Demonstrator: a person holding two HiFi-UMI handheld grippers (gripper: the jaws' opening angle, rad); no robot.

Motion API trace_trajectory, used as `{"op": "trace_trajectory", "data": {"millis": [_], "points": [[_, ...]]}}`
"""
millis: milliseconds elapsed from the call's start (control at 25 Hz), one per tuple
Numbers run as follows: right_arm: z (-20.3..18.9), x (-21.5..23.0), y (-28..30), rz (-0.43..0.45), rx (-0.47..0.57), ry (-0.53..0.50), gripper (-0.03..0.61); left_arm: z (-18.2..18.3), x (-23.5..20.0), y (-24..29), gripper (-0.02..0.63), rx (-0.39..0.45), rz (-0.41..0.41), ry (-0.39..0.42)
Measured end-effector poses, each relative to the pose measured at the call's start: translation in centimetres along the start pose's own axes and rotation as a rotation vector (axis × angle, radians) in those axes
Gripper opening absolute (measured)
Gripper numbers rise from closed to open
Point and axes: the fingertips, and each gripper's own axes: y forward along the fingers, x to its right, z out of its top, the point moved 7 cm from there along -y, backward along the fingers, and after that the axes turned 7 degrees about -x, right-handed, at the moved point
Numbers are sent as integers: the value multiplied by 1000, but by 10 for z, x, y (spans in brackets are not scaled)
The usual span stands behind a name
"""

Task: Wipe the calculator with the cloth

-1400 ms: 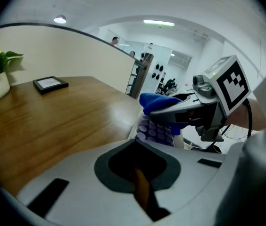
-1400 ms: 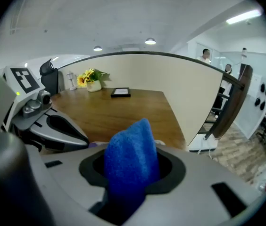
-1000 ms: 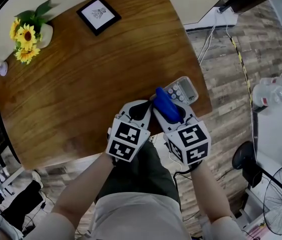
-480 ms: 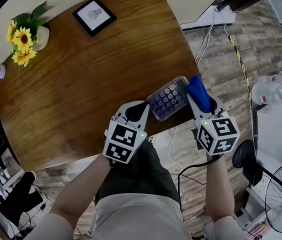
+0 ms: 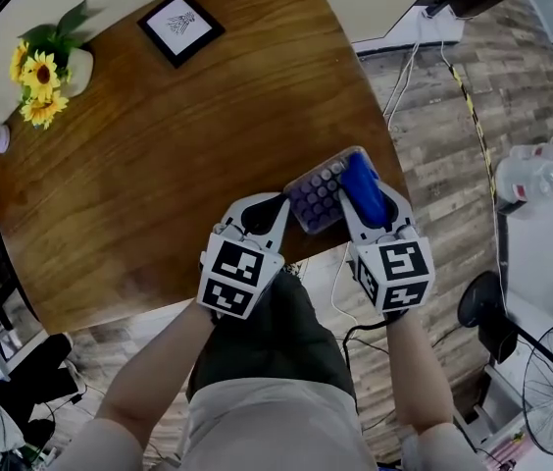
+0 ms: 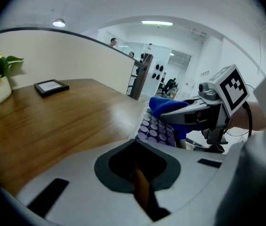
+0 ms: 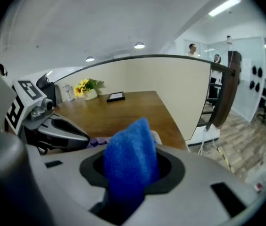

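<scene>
Both forearms reach forward from the body toward the near right corner of the worktop, the left one slanting in from the near left and the right one running almost straight ahead. The two marker cubes face up at the head camera and sit side by side, a little apart.

The left hand-held gripper points to the far right, low over the wood, and its tips end just beside the left edge of the calculator. In the left gripper view its jaws are drawn together, leaving only a thin slit through which brown shows, and they have hold of nothing. The purple keys lie just beyond the tips.

The right hand-held gripper points away from the body, with its jaws closed on the blue cloth. The cloth stands out past the tips in a bunched fold, and that fold lies over the right part of the calculator. I cannot tell how hard it presses.

The calculator rests at the near right edge of the worktop, between the two gripper noses, keys up. At the far left stand sunflowers in a white pot, with a small framed picture to their right.
</scene>
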Motion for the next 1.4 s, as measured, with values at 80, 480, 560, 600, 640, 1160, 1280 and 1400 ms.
{"op": "trace_trajectory", "data": {"millis": [80,480,560,600,640,1160,1280,1400], "points": [[-3,-2,-4,22,0,6,146,0,0,0,2,3,6,-3],[-9,-30,-12,64,45,-17,147,-3,2,2,2,-29,26,37],[-8,-49,-7,130,50,8,147,-4,2,1,2,-27,30,48],[-7,-56,-5,150,52,27,147,-4,2,1,2,-26,31,49],[-7,-61,-3,167,54,56,147,-4,2,1,2,-26,31,48],[-11,17,-39,-14,12,144,150,-2,7,-2,2,-1,-60,-26],[-20,23,-31,-91,-13,61,156,-2,8,-1,2,6,-62,-34],[-21,4,-22,-55,-3,30,150,-1,9,-1,2,-7,-57,-22]]}}
